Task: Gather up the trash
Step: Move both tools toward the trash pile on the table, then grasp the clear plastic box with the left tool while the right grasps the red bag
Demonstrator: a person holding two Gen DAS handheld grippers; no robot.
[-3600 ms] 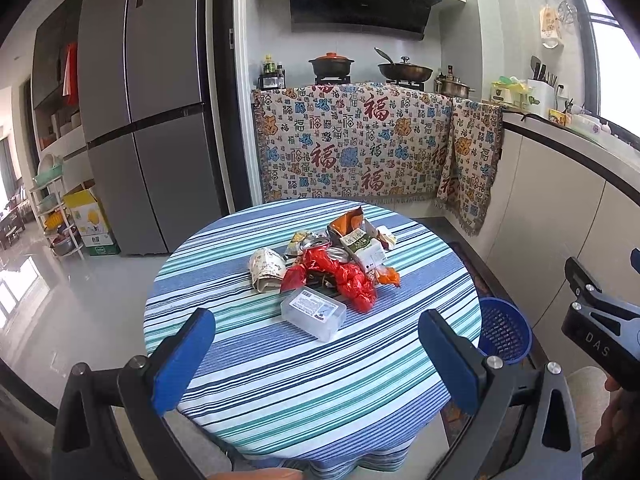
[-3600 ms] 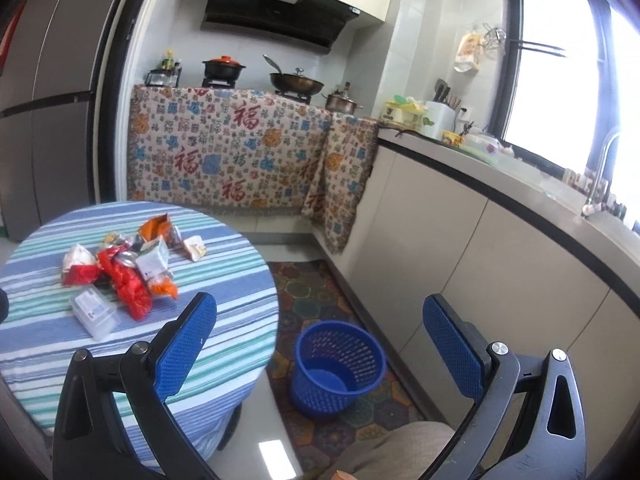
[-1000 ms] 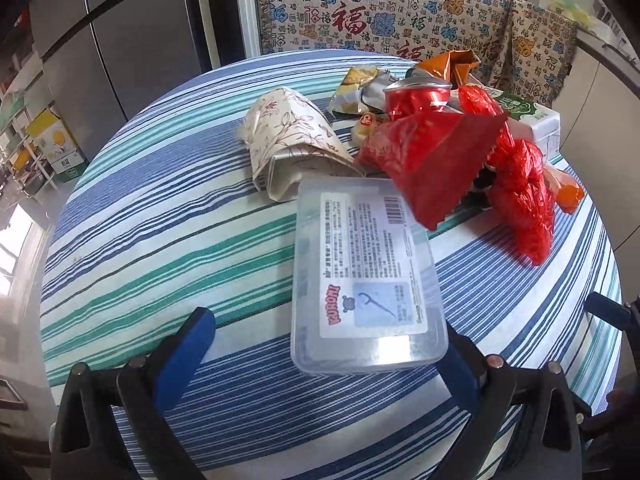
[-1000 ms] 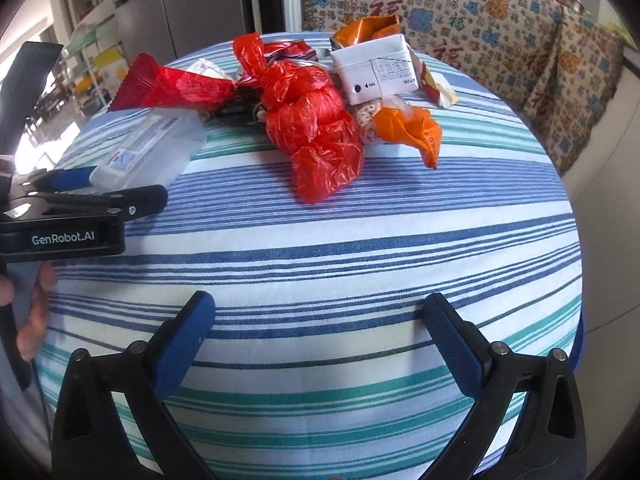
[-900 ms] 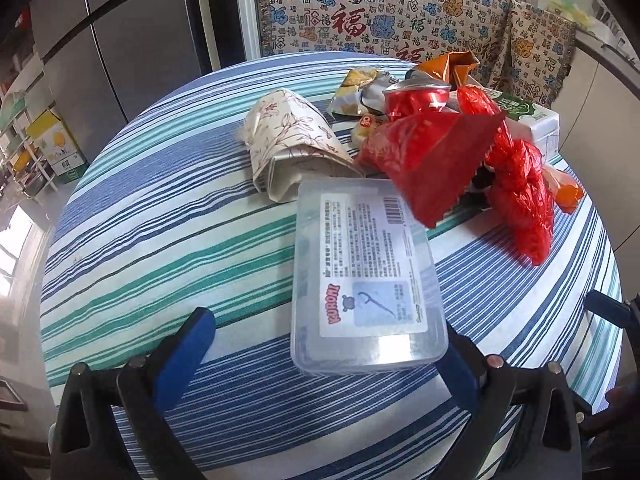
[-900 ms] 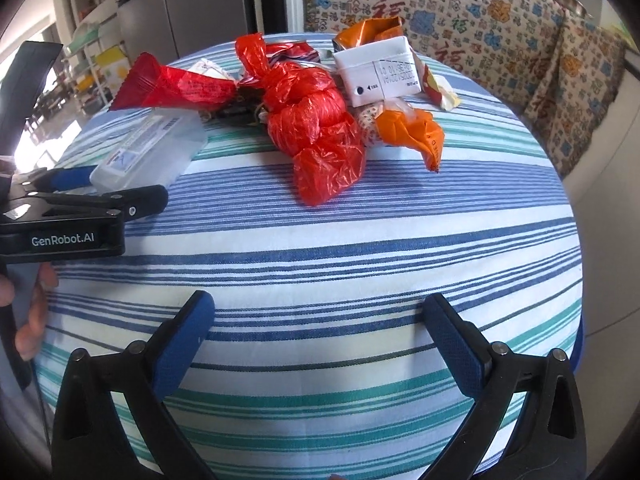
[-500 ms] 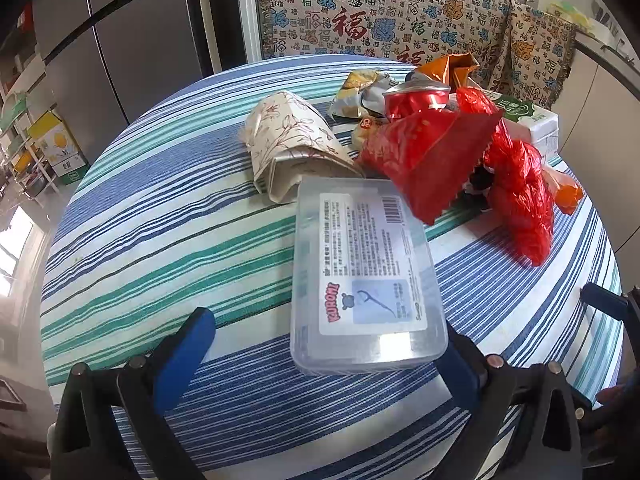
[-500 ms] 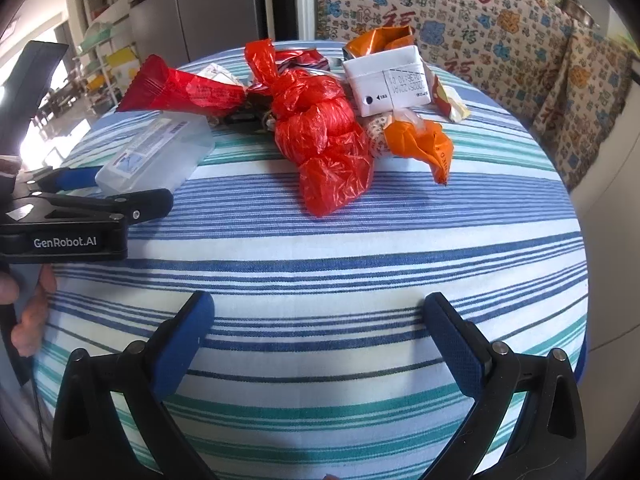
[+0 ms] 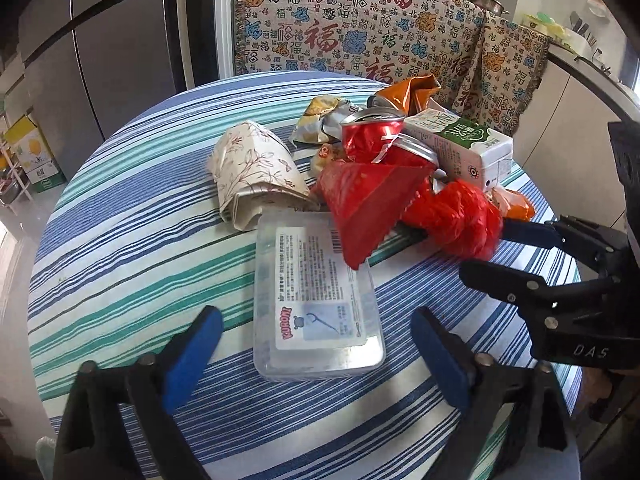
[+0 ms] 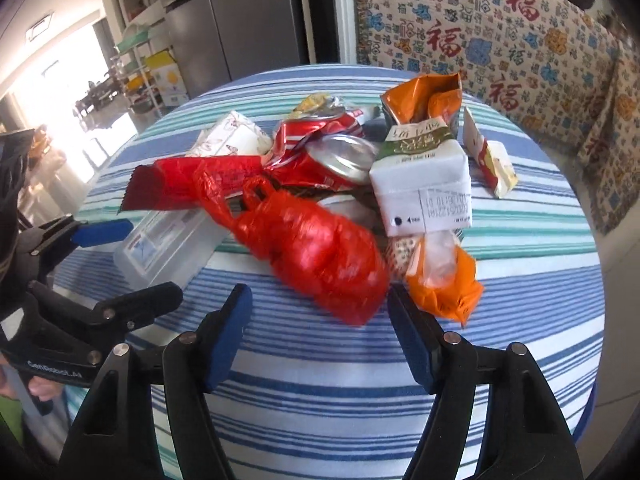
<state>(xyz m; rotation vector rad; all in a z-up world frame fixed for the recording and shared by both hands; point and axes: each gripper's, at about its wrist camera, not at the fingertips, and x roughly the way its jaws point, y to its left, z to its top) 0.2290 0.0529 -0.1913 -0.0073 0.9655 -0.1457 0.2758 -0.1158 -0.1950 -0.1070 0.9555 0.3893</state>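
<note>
1. Both grippers have closed in on the trash pile since half a second ago; the left gripper [image 9: 316, 340] is spread, straddling the near end of the clear plastic box [image 9: 316, 296]
2. Right gripper [image 10: 320, 320], also spread, now flanks the red plastic bag [image 10: 316, 252], just right of the box
3. Judged: two grasps are imminent; nothing is collected yet
4. Beyond the box, the pile on the striped table [image 9: 120, 240] looks unchanged
</note>
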